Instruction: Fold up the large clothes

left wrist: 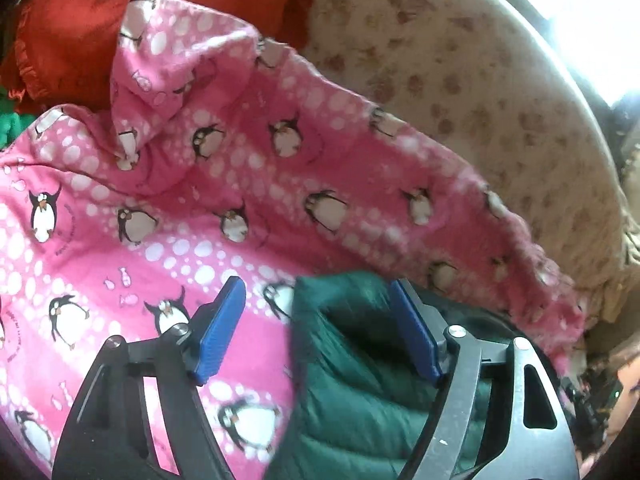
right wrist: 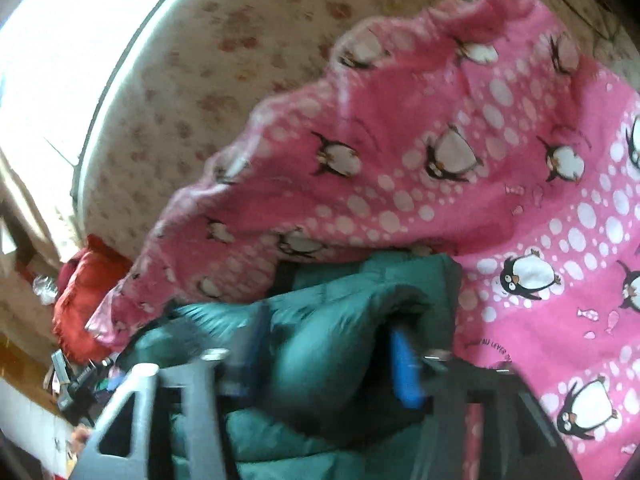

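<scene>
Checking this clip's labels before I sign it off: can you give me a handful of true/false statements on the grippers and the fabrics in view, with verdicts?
1. The left gripper has its jaws spread apart. True.
2. The green quilted jacket lies on a plain white sheet. False: it lies on a pink penguin-print blanket.
3. In the right wrist view, green jacket fabric bulges between the right gripper fingers. True, though blur hides whether they pinch it.
4. The left gripper's left-hand pad rests on the jacket. False: it is over the pink blanket, beside the jacket's edge.
5. A red cloth lies beyond the pink blanket. True.
</scene>
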The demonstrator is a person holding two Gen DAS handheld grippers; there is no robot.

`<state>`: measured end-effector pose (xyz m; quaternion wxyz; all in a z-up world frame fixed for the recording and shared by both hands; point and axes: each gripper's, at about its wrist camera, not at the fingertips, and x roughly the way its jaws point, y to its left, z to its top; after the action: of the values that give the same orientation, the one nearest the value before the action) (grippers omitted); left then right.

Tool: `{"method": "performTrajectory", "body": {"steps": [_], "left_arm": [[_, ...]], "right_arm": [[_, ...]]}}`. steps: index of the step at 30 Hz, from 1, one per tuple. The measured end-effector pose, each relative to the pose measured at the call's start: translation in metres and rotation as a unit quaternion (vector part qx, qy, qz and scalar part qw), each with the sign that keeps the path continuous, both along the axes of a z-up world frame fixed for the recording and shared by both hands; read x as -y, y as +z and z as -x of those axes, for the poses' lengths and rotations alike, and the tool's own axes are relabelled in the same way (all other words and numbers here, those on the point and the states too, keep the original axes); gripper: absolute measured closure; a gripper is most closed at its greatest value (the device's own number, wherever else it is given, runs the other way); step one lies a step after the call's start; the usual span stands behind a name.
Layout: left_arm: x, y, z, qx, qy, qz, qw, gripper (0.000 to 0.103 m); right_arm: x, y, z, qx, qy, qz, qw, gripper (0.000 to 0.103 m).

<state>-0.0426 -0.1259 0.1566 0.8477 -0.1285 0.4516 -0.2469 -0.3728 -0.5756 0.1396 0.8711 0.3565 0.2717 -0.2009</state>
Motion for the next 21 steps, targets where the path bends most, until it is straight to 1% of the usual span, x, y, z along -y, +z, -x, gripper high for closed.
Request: {"method": "performTrajectory", "body": {"steps": [3, 5, 8, 10, 12, 13, 14, 15, 16, 17, 18, 19, 21], "left_arm": [[0.011, 0.004, 0.02, 0.005, -0.022, -0.009, 0.9997, 0.028], [0.024, 0.002, 0.032, 0.01, -0.038, -0.015, 0.9991, 0.028], [0.05, -0.01, 0.043, 0.015, -0.055, -0.043, 0.9975, 0.028], [0.074, -0.024, 0.049, 0.016, -0.064, -0.083, 0.9944, 0.028], [0.088, -0.035, 0.048, 0.027, -0.054, -0.124, 0.9905, 0.028], [0.095, -0.04, 0.046, 0.035, -0.047, -0.148, 0.9873, 0.028], [0.101, -0.044, 0.042, 0.04, -0.04, -0.164, 0.9848, 0.028], [0.106, -0.047, 0.037, 0.045, -0.034, -0.173, 0.9833, 0.027], [0.11, -0.049, 0.032, 0.046, -0.034, -0.179, 0.9822, 0.026], [0.113, -0.051, 0.029, 0.047, -0.033, -0.18, 0.982, 0.024], [0.116, -0.053, 0.023, 0.048, -0.032, -0.177, 0.9825, 0.023], [0.117, -0.054, 0.02, 0.048, -0.033, -0.174, 0.9829, 0.021], [0.122, -0.061, 0.012, 0.045, -0.033, -0.178, 0.9824, 0.011]], "right_arm": [[-0.022, 0.03, 0.009, -0.003, -0.012, 0.079, 0.997, 0.033], [-0.035, 0.04, 0.004, -0.005, -0.002, 0.104, 0.995, 0.033], [-0.066, 0.039, -0.03, -0.045, 0.062, 0.13, 0.989, 0.033], [-0.088, 0.032, -0.055, -0.064, 0.1, 0.151, 0.981, 0.033], [-0.111, 0.022, -0.084, -0.084, 0.138, 0.178, 0.971, 0.033], [-0.123, 0.014, -0.105, -0.102, 0.162, 0.197, 0.962, 0.033], [-0.13, 0.007, -0.119, -0.12, 0.172, 0.212, 0.955, 0.033], [-0.137, -0.001, -0.132, -0.142, 0.179, 0.231, 0.946, 0.033], [-0.144, -0.012, -0.149, -0.174, 0.182, 0.263, 0.932, 0.033], [-0.145, -0.02, -0.159, -0.194, 0.18, 0.28, 0.923, 0.033], [-0.142, -0.031, -0.168, -0.214, 0.173, 0.288, 0.917, 0.033], [-0.134, -0.04, -0.172, -0.222, 0.164, 0.274, 0.921, 0.033], [-0.113, -0.055, -0.171, -0.22, 0.14, 0.222, 0.94, 0.032]]}}
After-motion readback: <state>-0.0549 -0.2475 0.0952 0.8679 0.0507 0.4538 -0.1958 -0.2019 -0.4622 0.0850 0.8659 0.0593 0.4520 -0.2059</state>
